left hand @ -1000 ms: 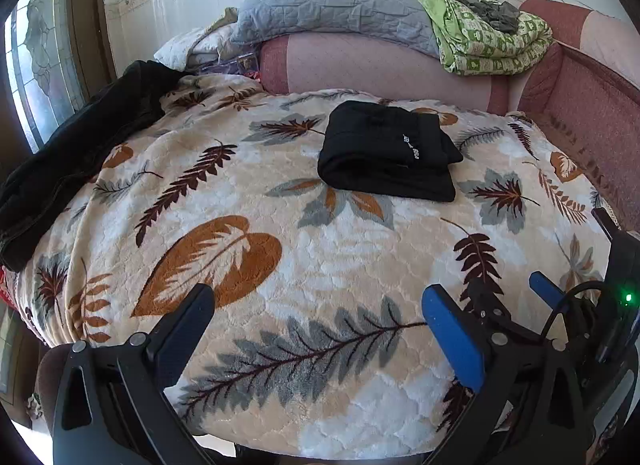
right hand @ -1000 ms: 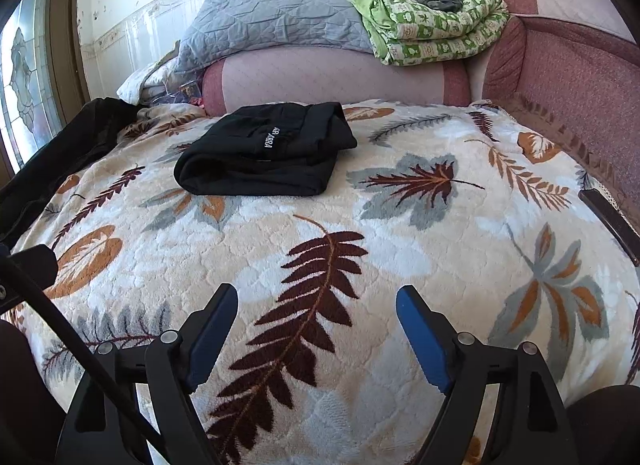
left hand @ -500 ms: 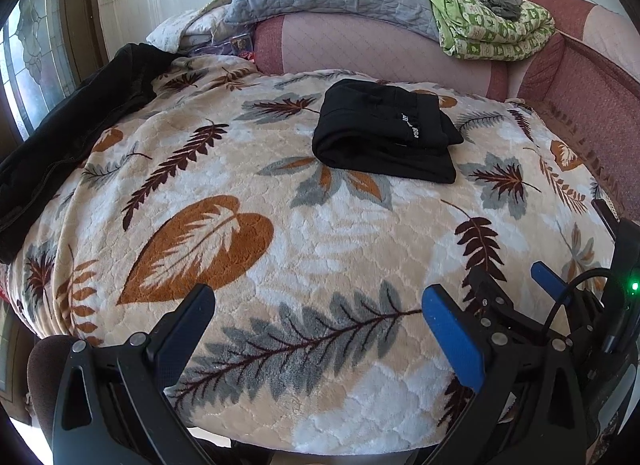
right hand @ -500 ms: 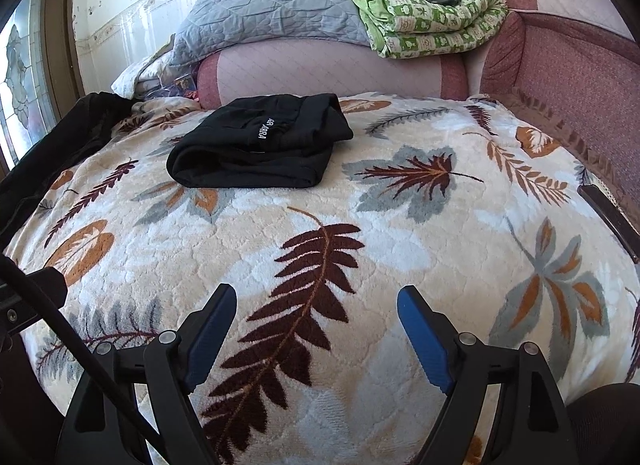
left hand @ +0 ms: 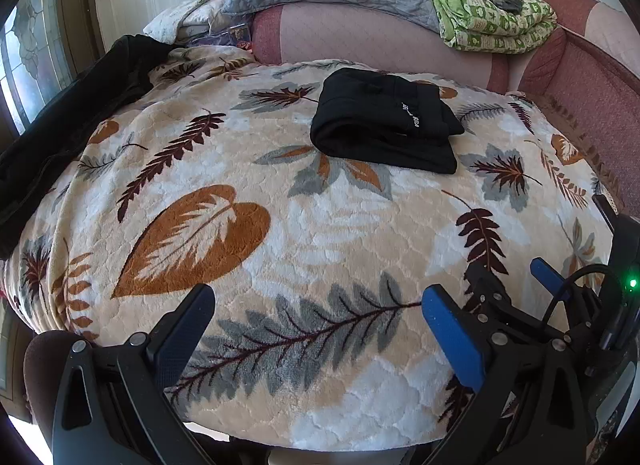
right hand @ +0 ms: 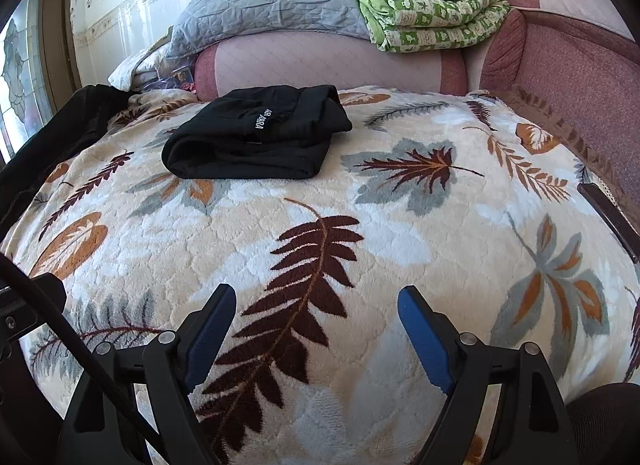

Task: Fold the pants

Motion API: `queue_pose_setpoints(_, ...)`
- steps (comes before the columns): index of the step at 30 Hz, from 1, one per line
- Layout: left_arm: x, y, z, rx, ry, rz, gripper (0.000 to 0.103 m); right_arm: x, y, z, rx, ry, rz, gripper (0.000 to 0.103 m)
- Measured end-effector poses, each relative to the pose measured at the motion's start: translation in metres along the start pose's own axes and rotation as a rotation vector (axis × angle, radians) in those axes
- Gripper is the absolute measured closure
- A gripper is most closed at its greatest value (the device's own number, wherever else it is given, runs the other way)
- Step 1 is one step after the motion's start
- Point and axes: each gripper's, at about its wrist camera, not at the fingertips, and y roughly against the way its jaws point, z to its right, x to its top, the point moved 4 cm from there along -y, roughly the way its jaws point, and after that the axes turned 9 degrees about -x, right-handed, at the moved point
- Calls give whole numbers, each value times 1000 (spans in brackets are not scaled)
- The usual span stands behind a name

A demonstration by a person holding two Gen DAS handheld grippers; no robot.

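A dark garment [left hand: 60, 125] is lying along the left edge of the leaf-patterned blanket [left hand: 280, 233]. The left gripper [left hand: 316, 325] is hovering over the blanket's near edge, jaws spread wide, gripping nothing. The black pants [right hand: 256, 133] are sitting folded toward the far edge, white lettering reading partly "ARRA". The right gripper [right hand: 316, 325] is likewise hanging released and empty. A green quilt [right hand: 432, 13] is resting on the headboard.

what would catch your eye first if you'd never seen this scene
The black pants, folded into a compact bundle, lie alone on the leaf-print blanket toward the far side. Nearer the camera, both grippers, left and right, hang open and empty above the blanket.
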Motion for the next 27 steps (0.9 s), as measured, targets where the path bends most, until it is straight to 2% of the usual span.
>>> queue_pose_setpoints(27,-7,-15,-2,-28,18,-71,0,-4,-6,-4,-9,14,-28,15)
